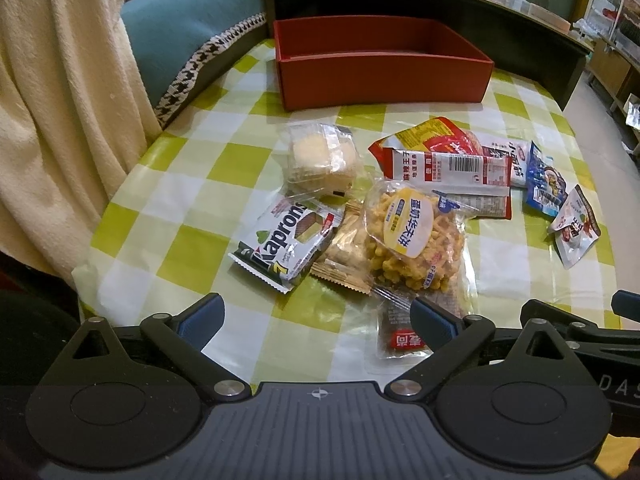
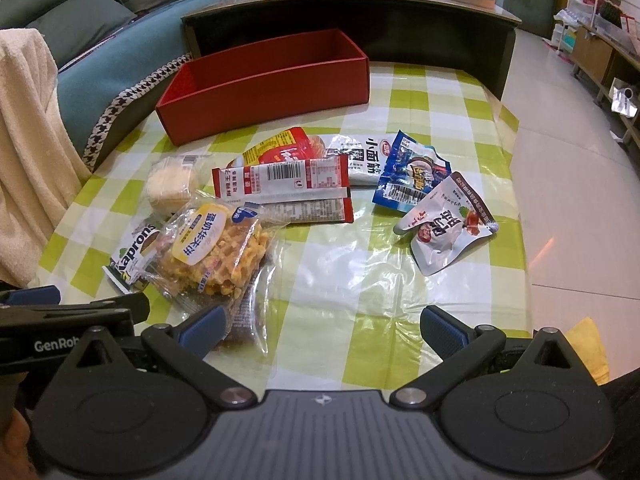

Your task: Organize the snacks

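Observation:
Snack packets lie scattered on a green-and-white checked tablecloth point(image 1: 180, 240). An empty red box point(image 1: 380, 76) point(image 2: 272, 84) stands at the far side. Among the packets are a Kaprons wafer pack point(image 1: 286, 244) point(image 2: 134, 252), a yellow waffle bag point(image 1: 416, 236) point(image 2: 218, 248), a clear-wrapped cake point(image 1: 320, 158) point(image 2: 170, 186), a long red-and-white pack point(image 1: 448, 174) point(image 2: 284, 184), a blue pouch point(image 1: 544, 182) point(image 2: 412, 176) and a white pouch point(image 1: 576, 228) point(image 2: 444, 228). My left gripper point(image 1: 316, 316) hovers open at the near edge, nothing between its fingers. My right gripper point(image 2: 320, 328) is open over bare cloth.
A cream towel point(image 1: 60, 112) hangs over a chair at the left beside a teal sofa point(image 1: 188, 20). A dark low table point(image 2: 360, 8) with more snacks stands behind the box. Tiled floor point(image 2: 568, 160) drops away past the table's right edge.

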Motion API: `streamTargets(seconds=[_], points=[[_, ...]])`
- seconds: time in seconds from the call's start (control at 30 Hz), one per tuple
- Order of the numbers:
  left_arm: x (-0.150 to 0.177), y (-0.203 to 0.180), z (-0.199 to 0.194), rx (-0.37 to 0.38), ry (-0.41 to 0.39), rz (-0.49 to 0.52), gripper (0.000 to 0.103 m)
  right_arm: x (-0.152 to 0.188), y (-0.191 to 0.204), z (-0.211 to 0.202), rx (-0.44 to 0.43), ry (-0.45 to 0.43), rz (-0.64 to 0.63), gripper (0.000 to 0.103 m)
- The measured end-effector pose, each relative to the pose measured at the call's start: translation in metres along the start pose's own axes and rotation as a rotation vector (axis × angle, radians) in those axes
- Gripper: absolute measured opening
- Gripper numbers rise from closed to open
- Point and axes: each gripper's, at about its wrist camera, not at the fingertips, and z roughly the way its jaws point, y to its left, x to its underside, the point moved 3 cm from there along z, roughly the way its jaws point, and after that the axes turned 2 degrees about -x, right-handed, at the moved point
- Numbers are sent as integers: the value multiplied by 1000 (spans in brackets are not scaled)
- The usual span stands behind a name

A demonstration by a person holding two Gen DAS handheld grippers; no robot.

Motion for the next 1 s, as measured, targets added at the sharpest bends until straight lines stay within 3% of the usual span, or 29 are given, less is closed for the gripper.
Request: streamTargets(seconds=[1.0], points=[[-2, 10, 18, -37, 42, -15, 100, -9, 16, 20, -6, 40, -63, 103]])
